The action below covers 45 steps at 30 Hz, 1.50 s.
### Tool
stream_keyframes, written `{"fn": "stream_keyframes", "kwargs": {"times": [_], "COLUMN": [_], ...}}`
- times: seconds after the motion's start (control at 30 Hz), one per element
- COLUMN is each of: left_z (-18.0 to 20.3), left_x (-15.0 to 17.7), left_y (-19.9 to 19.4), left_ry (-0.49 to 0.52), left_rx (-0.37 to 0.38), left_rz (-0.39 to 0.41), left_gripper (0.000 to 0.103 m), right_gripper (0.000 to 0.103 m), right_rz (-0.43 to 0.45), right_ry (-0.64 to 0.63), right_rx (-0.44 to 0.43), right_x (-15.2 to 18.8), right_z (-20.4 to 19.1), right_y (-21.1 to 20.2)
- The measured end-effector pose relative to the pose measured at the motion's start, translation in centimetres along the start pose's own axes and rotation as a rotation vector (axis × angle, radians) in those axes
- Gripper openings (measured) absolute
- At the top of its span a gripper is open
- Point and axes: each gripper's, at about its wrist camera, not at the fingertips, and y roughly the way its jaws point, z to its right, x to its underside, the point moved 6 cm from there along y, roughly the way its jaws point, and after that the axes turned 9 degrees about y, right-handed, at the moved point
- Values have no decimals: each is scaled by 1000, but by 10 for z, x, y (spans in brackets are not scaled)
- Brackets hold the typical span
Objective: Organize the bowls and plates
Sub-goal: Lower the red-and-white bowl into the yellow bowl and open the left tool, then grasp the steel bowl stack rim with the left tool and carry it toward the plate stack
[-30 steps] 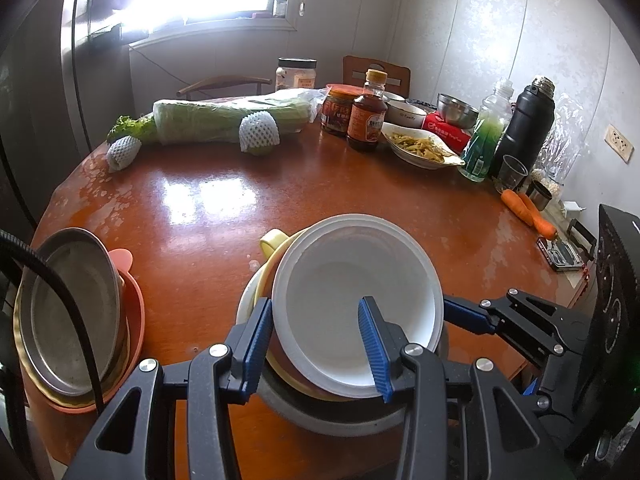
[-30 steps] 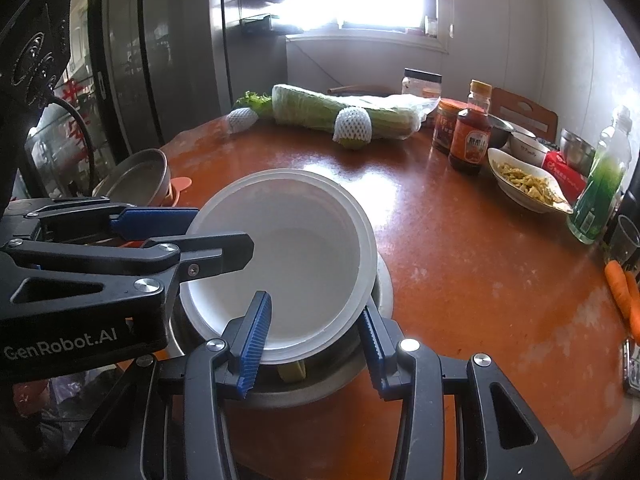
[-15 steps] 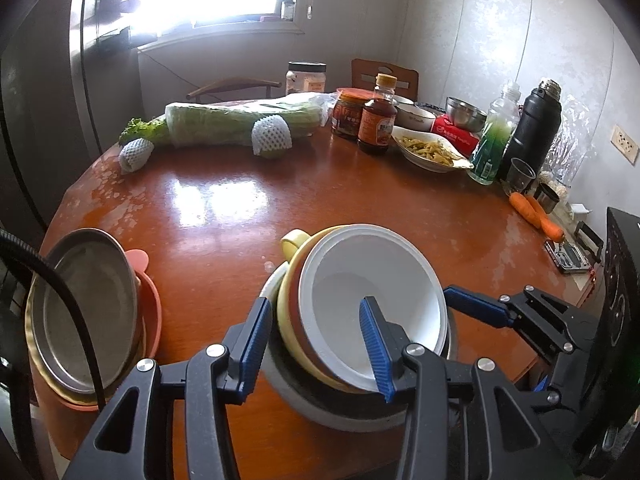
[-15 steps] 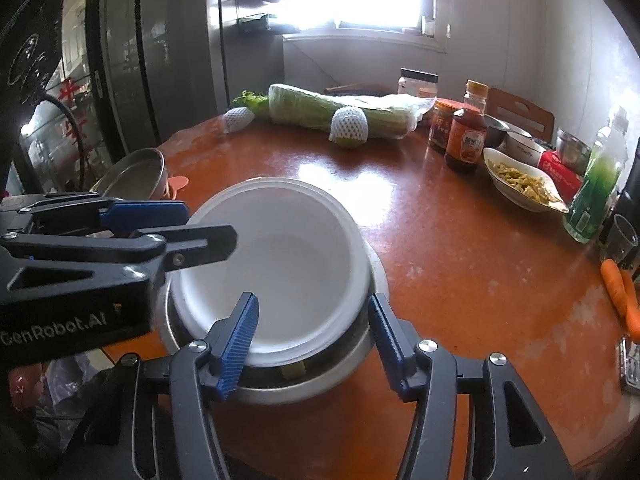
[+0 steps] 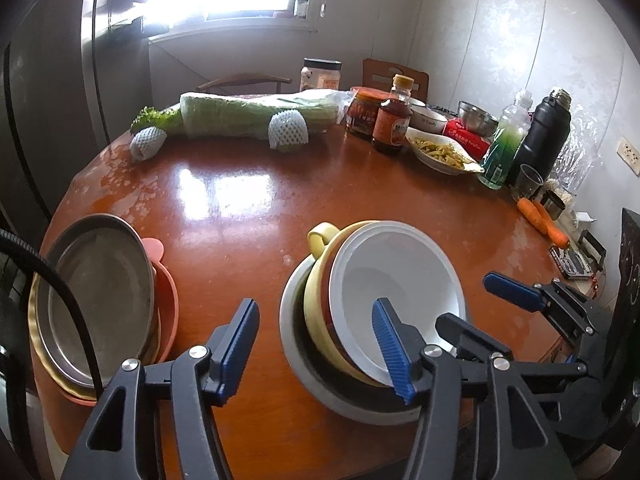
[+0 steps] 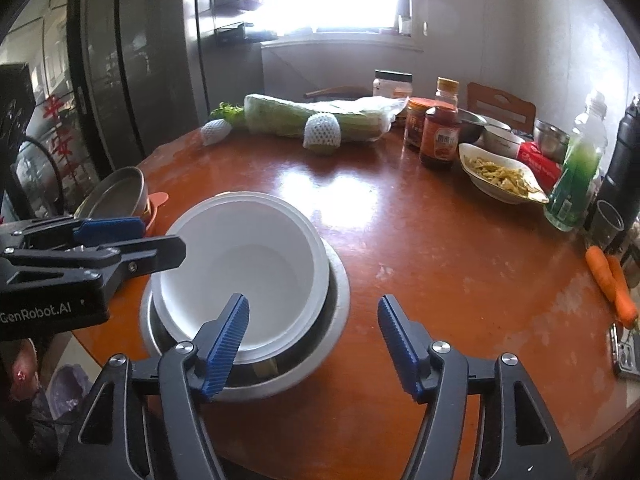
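Observation:
A white bowl (image 5: 394,276) sits on top of a nested stack: a yellow bowl with a handle (image 5: 320,284) under it, all inside a wide metal bowl (image 5: 296,344). The stack also shows in the right wrist view (image 6: 244,268). A second pile of a metal plate (image 5: 96,292) on a yellow plate and an orange plate (image 5: 166,312) stands at the left table edge. My left gripper (image 5: 316,348) is open and empty, just near the stack's front. My right gripper (image 6: 314,340) is open and empty, over the stack's near right rim.
The round brown table (image 5: 248,208) carries a wrapped cabbage (image 5: 256,118), sauce jars and a bottle (image 5: 394,118), a dish of food (image 5: 440,152), a green bottle (image 5: 504,148), a black flask (image 5: 542,136), a glass and carrots (image 5: 542,220) along the back and right.
Both grippers have opened wide and drawn back from the white bowl. The white bowl now rests in the stack, free of both grippers.

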Motion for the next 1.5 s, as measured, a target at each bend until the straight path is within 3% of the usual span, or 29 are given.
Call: {"fn": "stream_keyframes", "kwargs": {"times": [0.43,0.8,1.0,1.27,1.5], "left_z": [3,2,6,5,-10], "left_x": [8,12,13,13,5], "left_y": [22,43,51,49,27], "left_ry": [-19,-43,-51,-53,-68], "left_rx": [40,79,119,117,95], "left_rz": [-48,-86,-92,-82,-33], "left_gripper": [62,62,59,59,59], "right_gripper": [73,73,59,57,57], "right_rz": [-44,-79,-98,-92,-64], "right_ry": [41,78,81,53,39], "right_rx": [1,-84,-138,-104,-133], "right_x": [7,13,15,14,1], "right_z": [6,4,-4,-7,-22], "right_y": [15,30,37,37,28]}}
